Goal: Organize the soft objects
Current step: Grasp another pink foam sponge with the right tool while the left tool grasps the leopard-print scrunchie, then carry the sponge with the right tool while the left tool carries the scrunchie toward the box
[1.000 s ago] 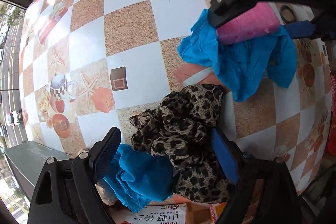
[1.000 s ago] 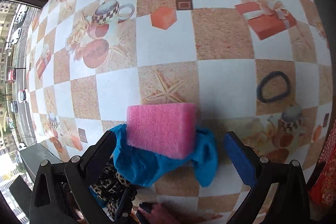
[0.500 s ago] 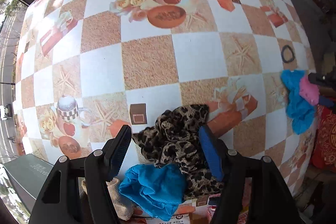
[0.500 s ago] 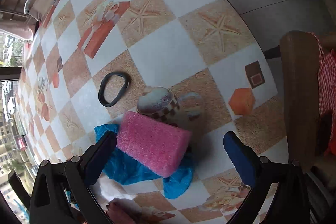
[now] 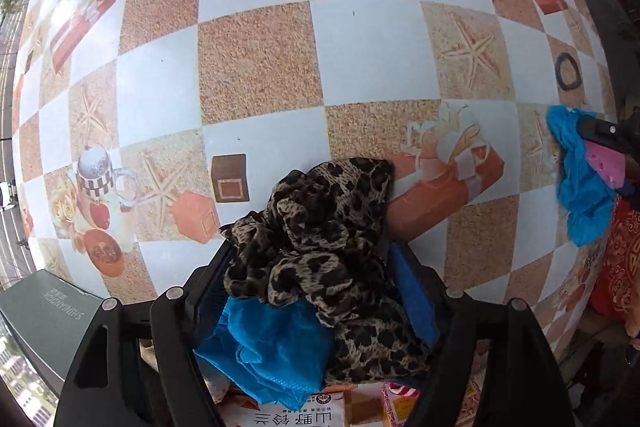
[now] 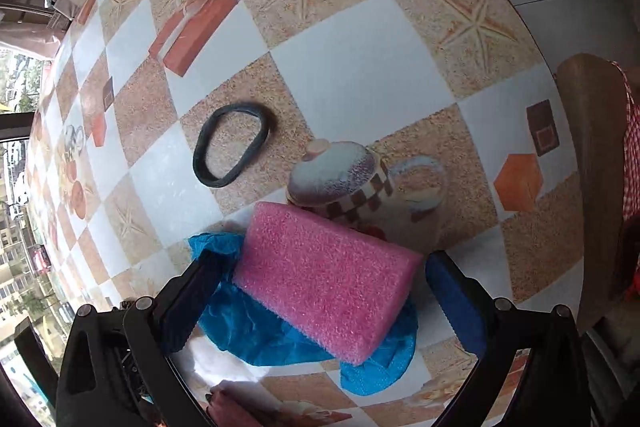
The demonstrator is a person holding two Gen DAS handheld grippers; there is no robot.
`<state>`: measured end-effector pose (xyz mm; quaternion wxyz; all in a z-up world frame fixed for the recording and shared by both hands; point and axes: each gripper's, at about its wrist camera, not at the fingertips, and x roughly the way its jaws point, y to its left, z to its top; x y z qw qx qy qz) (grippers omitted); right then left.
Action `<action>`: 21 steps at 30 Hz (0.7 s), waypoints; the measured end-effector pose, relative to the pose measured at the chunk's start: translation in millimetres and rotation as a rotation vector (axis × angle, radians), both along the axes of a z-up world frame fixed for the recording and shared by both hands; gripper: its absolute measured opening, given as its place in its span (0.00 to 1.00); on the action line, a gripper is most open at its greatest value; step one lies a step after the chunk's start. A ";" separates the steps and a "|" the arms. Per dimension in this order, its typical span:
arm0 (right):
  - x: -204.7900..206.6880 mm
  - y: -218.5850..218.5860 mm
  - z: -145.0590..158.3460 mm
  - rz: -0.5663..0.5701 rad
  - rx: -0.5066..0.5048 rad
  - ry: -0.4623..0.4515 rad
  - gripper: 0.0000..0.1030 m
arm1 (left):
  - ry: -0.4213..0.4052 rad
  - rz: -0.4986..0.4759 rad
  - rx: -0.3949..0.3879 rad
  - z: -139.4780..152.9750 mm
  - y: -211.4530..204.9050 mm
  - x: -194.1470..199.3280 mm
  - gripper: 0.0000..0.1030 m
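My left gripper is shut on a leopard-print cloth and a blue cloth, held above the checkered table. My right gripper is shut on a pink sponge with a blue cloth under it, held just above the table near its right edge. The right gripper's bundle also shows in the left wrist view: blue cloth and pink sponge at far right.
A black hair band lies on the table ahead of the right gripper, and shows in the left wrist view. A grey box sits at lower left. A printed packet lies below the left gripper. A chair stands beyond the table's edge.
The left gripper has closed on the leopard and blue cloths. The right gripper has swung far to the right with the sponge and cloth, towards the table's right edge.
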<state>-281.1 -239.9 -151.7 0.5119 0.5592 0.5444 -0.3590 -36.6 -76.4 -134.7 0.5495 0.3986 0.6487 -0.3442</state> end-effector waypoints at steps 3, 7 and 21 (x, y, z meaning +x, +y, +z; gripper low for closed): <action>-6.5 -0.9 9.4 0.016 -0.028 -0.027 0.76 | 0.048 0.015 -0.025 0.1 -2.5 -3.5 0.29; -21.5 -3.1 23.0 0.019 -0.012 -0.089 0.72 | 0.031 -0.008 -0.102 15.9 -3.7 -7.5 0.24; -86.4 17.7 74.6 -0.181 0.019 -0.336 0.72 | 0.016 -0.048 -0.328 122.7 15.9 -17.2 0.24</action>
